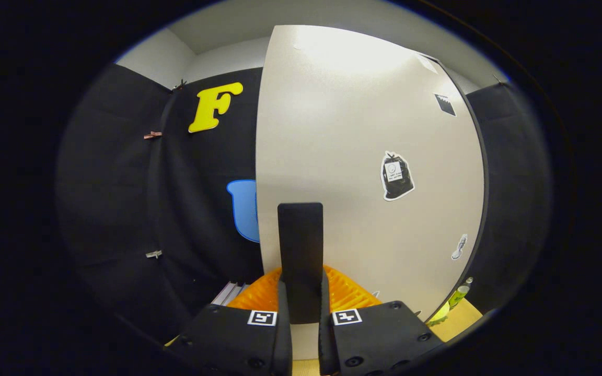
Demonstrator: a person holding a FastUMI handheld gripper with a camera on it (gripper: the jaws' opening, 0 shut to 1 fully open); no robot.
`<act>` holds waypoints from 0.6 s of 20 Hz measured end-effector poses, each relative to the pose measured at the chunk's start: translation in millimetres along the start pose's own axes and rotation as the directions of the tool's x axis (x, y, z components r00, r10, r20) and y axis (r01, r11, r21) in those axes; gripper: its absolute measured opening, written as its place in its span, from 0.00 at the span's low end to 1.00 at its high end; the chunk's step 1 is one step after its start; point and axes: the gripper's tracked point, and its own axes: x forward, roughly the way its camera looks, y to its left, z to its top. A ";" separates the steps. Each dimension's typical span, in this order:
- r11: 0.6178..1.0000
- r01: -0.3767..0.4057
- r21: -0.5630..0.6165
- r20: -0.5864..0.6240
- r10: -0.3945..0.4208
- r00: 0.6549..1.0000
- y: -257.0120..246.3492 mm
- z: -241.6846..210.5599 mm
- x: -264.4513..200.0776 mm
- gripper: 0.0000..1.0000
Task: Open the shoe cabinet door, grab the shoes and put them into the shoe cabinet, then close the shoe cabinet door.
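— Holding the handle [300,250] now? The gripper [303,297] is nearly closed, both fingers pressing on it, with the door [353,130] right ahead.

— Yes. Keep the squeeze firm and follow the door's arc; do not pull straight.
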 end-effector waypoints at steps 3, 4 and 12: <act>0.999 -0.037 0.001 -0.008 0.037 0.999 -11.3 -1.3 -33.6 0.24; 0.999 -0.043 0.008 -0.009 0.043 0.999 -14.9 -1.0 -43.4 0.24; 0.998 -0.069 0.015 -0.024 0.069 0.997 -51.0 1.8 -106.3 0.23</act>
